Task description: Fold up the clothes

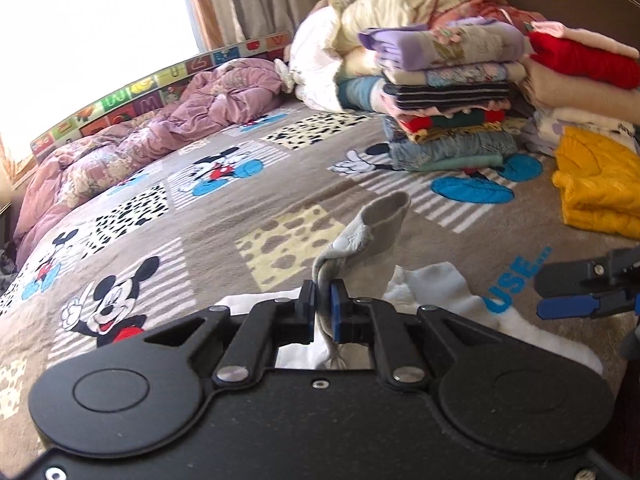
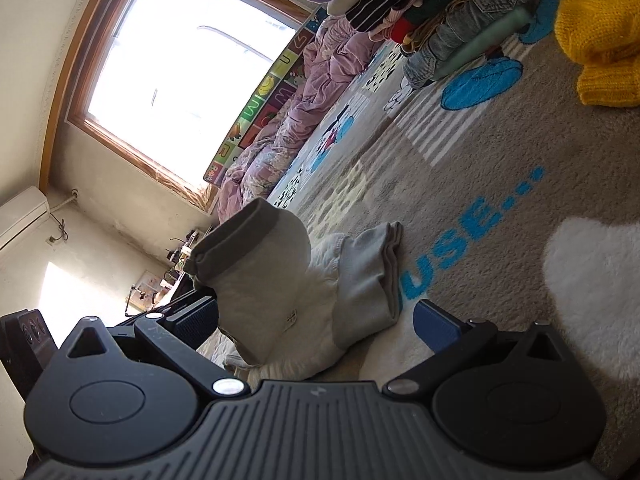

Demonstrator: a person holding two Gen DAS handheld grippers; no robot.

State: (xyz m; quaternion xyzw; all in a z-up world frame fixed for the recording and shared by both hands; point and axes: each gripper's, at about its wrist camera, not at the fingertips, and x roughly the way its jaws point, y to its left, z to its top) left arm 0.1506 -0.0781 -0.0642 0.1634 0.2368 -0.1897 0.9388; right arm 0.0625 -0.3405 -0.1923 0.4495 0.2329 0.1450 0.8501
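My left gripper (image 1: 322, 308) is shut on the edge of a small grey garment (image 1: 368, 236) and holds it up off the Mickey Mouse bedspread (image 1: 224, 216); its cuffed end stands upright. The same grey garment (image 2: 272, 280) fills the middle of the right wrist view, between the wide-apart fingers of my open right gripper (image 2: 316, 324), which touches nothing. A white fleecy garment (image 1: 452, 292) lies flat on the bed under and to the right of the grey one; it also shows in the right wrist view (image 2: 596, 288). My right gripper (image 1: 588, 288) appears at the right edge of the left wrist view.
A tall stack of folded clothes (image 1: 448, 92) stands at the back of the bed, with a red and beige pile (image 1: 580, 68) and a yellow knit (image 1: 596, 180) to its right. A crumpled purple quilt (image 1: 132, 140) lies along the window side. A rolled duvet (image 1: 360, 12) sits behind.
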